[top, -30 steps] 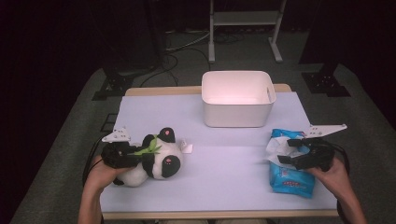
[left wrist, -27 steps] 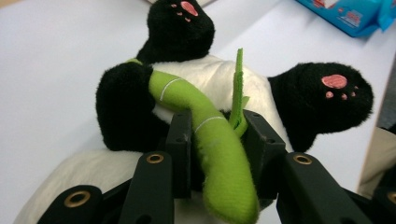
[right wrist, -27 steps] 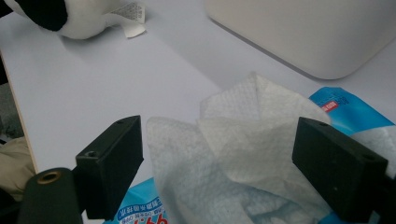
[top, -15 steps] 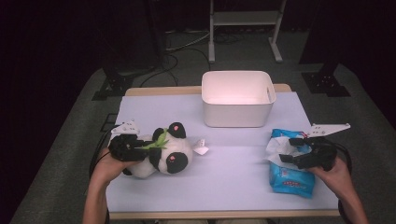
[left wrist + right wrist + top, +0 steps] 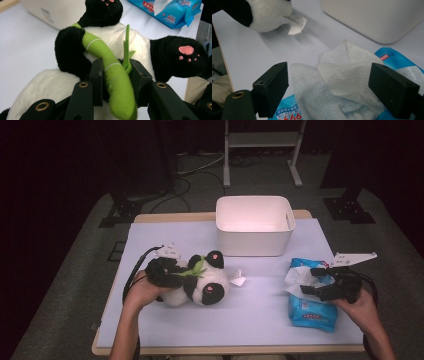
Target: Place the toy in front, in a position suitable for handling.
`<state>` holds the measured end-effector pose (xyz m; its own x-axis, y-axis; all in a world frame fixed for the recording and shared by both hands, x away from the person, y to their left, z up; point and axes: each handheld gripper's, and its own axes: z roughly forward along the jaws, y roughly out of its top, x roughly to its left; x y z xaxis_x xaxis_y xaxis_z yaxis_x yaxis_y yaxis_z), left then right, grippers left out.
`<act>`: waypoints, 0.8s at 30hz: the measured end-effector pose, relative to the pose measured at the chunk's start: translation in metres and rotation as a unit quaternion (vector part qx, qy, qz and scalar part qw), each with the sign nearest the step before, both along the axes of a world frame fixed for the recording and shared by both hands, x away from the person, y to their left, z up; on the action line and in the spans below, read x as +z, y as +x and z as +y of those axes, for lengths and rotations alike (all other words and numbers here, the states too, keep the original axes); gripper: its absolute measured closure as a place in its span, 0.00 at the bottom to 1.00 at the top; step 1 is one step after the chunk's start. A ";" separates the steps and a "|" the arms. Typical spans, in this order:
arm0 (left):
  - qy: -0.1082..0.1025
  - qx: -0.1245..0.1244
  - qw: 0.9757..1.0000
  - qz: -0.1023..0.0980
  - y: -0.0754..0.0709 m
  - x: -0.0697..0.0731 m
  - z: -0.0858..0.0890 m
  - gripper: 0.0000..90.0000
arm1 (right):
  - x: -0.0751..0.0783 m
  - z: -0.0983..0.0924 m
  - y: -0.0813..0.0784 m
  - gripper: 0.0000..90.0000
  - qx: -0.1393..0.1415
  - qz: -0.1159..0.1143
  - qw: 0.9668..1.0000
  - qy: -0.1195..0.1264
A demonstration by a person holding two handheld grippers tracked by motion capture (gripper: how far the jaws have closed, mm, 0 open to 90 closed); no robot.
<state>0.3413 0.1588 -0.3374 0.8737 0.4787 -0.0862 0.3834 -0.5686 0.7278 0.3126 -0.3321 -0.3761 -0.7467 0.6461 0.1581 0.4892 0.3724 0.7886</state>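
At lower left, the left tool (image 5: 113,75) was clamped on the soft black-and-white panda's (image 5: 200,280) green bamboo stick (image 5: 112,75), probably carrying it toward the white plastic bin (image 5: 255,225); next, lift higher.

1. A tub (image 5: 254,226) is set at the far middle of the tabletop (image 5: 165,330), with its opening upward.
2. A plush panda (image 5: 202,281) is laid on the near left part of the tabletop, before and to the left of the tub.
3. A plush stalk (image 5: 113,82) is placed across the panda's front and is clamped between the jaws of the left hand-held gripper (image 5: 167,270).
4. A sewn-in tag (image 5: 237,279) is extended from the panda's right side onto the tabletop.
5. A wipes pack (image 5: 312,305) is laid at the near right, before and to the right of the tub, well apart from the panda.
6. A wipe (image 5: 337,75) is raised out of the pack's top, between the spread jaws of the right hand-held gripper (image 5: 312,281).
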 end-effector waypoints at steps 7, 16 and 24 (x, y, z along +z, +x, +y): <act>0.000 -0.017 1.000 0.005 0.005 0.000 -0.023 0.74 | 0.000 -0.003 0.000 0.17 -0.002 -0.001 1.000 0.003; 0.004 -0.033 0.999 0.010 0.010 0.001 -0.054 0.74 | -0.002 -0.003 0.001 0.17 -0.001 0.001 1.000 0.000; 0.012 -0.046 0.999 0.012 0.014 -0.001 -0.077 0.74 | -0.001 -0.004 0.001 0.17 0.000 0.001 1.000 0.002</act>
